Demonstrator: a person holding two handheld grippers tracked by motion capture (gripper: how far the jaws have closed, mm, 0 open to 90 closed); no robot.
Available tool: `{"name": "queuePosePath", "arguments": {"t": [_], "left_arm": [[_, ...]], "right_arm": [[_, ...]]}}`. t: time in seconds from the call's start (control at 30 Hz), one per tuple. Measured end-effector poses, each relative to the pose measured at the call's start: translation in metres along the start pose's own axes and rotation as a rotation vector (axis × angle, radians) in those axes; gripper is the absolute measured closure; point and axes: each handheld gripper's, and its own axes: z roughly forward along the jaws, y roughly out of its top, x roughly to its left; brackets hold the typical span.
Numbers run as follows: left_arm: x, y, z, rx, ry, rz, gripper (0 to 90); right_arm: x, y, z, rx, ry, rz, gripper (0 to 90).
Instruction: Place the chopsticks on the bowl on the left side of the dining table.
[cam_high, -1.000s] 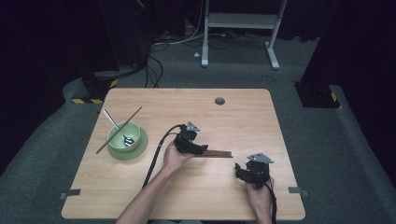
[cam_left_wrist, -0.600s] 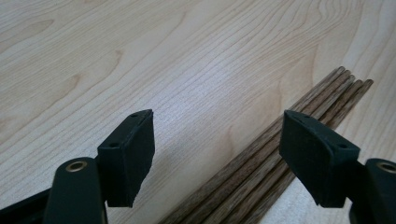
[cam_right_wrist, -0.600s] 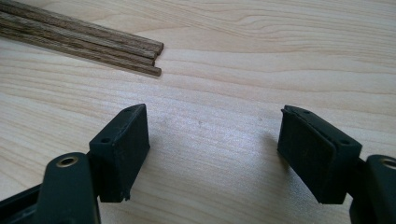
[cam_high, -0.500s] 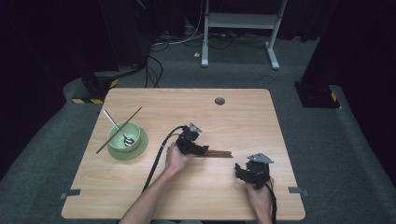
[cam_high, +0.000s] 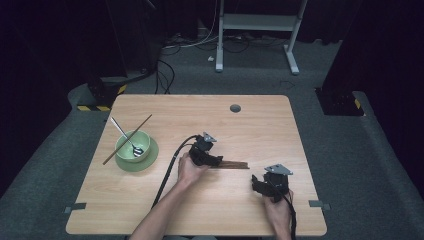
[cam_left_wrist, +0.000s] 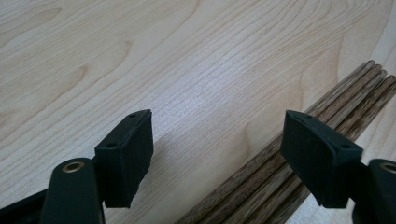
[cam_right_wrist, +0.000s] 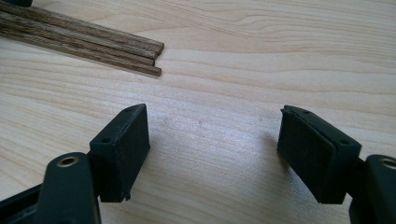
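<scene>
1. high view: left claw barely shifted since a second ago, spread over near end of chopstick bundle mid-table.
2. right claw spread, idle nearby.
3. likely about to pinch sticks for green bowl.

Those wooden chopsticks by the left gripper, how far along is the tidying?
One chopstick and a spoon already rest on the green bowl. The left gripper is open beside the bundle of chopsticks, none gripped yet. The right gripper waits open over bare table. The bundle remains to move.
</scene>
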Motion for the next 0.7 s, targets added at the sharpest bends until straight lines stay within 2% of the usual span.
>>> {"name": "queuePosePath", "arguments": {"t": [0.3, 0.5, 0.7], "left_arm": [[0.001, -0.0014, 0.0034, 0.011, 0.004, -0.007, 25.6], [0.0035, -0.0039, 0.0027, -0.001, 0.004, -0.024, 25.7], [0.0056, -0.0055, 0.0012, 0.0, 0.007, -0.021, 25.6]], "right_arm": [[0.0, 0.0, 0.0, 0.0, 0.0, 0.0, 24.6], [0.0, 0.0, 0.0, 0.0, 0.0, 0.0, 24.7], [0.0, 0.0, -0.0001, 0.0, 0.001, -0.001, 24.7]]}}
